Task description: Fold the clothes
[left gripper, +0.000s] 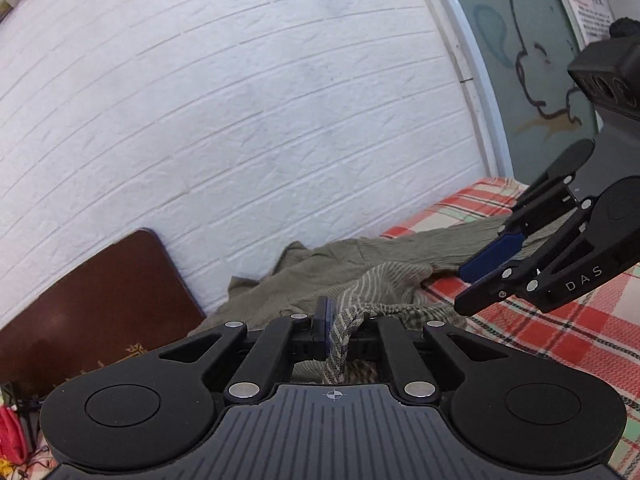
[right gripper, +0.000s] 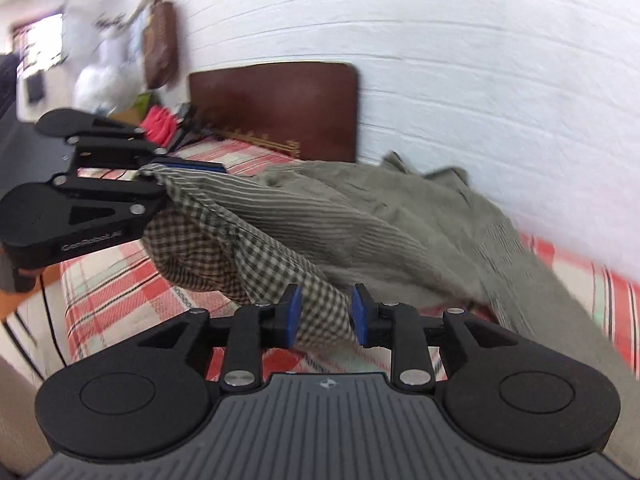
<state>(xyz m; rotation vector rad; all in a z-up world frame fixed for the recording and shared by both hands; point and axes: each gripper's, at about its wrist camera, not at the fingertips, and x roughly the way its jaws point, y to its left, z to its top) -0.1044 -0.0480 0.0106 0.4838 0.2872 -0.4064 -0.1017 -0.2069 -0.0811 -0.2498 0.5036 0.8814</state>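
Folding barely starting: crumpled olive-green garment with checked lining [right gripper: 360,216] lying on red plaid bed [right gripper: 120,288]. Left gripper [left gripper: 330,330] pinching hem, jaws fully closed; right gripper [right gripper: 324,314] jaws partly open, cloth between, unclamped.

The left gripper [left gripper: 335,330] points slightly downward with its jaws clamped tight on a striped fold of the olive garment [left gripper: 360,268], raised above the bed. The right gripper [right gripper: 325,316] tilts downward, its blue pads [right gripper: 293,314] parted around the checked cloth edge.
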